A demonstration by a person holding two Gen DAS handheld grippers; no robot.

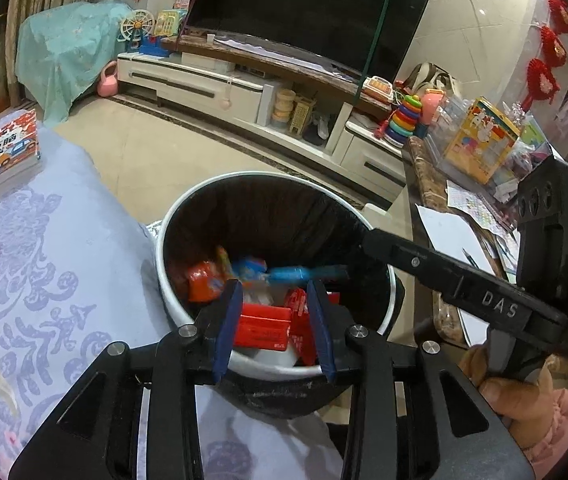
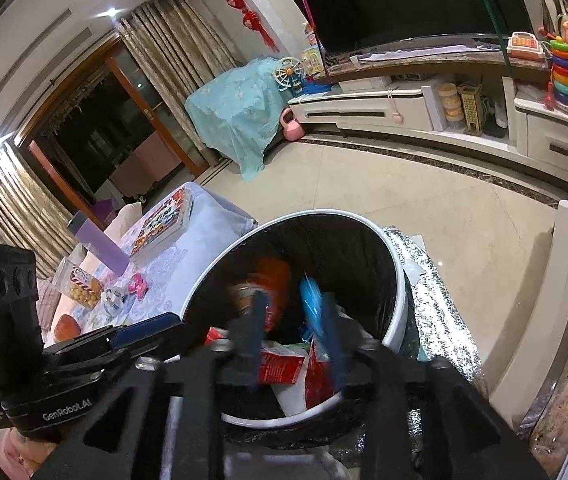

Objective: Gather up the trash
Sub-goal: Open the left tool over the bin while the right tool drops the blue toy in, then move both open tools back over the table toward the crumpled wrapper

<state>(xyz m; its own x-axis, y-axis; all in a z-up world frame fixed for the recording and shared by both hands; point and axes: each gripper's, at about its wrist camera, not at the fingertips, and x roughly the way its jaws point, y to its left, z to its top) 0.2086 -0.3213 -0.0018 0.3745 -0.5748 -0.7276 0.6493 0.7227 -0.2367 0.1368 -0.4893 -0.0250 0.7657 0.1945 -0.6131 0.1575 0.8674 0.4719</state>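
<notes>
A round white trash bin [image 1: 188, 204] with a black liner stands on the floor between two tables; it also shows in the right wrist view [image 2: 397, 312]. Inside lie red boxes [image 1: 264, 330], an orange packet [image 1: 204, 280] and blue wrappers. My left gripper [image 1: 274, 296] hovers open and empty over the bin's near rim. My right gripper [image 2: 293, 312] is over the bin, open, with a blue wrapper [image 2: 309, 300] blurred between its fingers. Whether the wrapper touches them is unclear. In the left wrist view the right gripper [image 1: 343, 268] reaches in from the right with the blue wrapper [image 1: 291, 272] at its tip.
A table with a blue-patterned cloth [image 1: 44, 280] is left of the bin, holding books [image 1: 0, 152], a purple bottle [image 2: 98, 240] and snacks [image 2: 82, 284]. A marble-topped table [image 1: 435, 200] with papers and boxes is on the right. A TV cabinet [image 1: 244, 88] stands behind.
</notes>
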